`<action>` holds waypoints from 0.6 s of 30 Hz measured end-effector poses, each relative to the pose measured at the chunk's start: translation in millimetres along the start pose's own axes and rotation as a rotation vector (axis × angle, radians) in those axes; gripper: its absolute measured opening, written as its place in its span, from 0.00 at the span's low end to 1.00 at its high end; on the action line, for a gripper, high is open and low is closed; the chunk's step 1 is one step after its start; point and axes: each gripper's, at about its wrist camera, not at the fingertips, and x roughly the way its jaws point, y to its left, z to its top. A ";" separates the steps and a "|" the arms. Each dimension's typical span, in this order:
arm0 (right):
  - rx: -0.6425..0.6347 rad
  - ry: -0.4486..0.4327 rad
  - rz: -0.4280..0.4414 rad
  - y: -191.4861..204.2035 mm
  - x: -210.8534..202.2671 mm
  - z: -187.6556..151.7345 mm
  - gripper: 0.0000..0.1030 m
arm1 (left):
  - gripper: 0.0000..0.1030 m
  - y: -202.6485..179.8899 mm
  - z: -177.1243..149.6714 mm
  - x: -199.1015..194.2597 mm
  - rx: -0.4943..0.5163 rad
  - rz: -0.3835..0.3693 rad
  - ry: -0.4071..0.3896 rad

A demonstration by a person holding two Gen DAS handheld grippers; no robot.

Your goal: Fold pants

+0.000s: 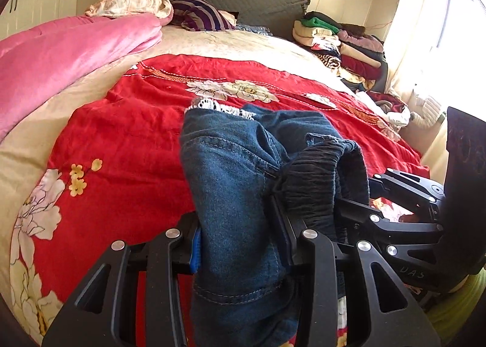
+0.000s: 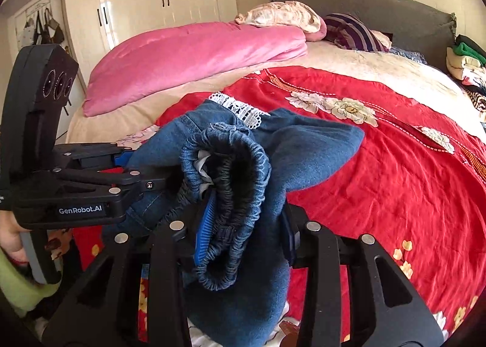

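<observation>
Bed – red floral quilt, pink duvet, striped pillow, clothes pile on top.

Dark blue denim pants are bunched and lifted above a red floral bedspread, the cloth draping down in thick folds. The gathered elastic waistband stands open in a loop, its dark inner side and a pale label showing in the right wrist view. White lace trim edges one hem at the far end of the bundle, near the bedspread. Pale stitched seams run across the denim in the left wrist view, where the waistband sits crumpled to the right
</observation>
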 end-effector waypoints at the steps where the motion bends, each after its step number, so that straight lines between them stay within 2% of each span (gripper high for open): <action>1: 0.003 0.002 0.000 0.1 0.9 -0.5 0.29 | 0.35 0.3 0.6 2.1 -0.001 0.001 0.001; 9: 0.039 0.030 0.003 -7.3 10.6 -6.8 0.30 | 0.35 8.3 -3.7 16.7 -0.026 0.005 0.024; 18: 0.127 0.117 -0.047 -24.6 26.6 -21.0 0.50 | 0.39 26.6 -15.7 36.5 -0.067 0.026 0.067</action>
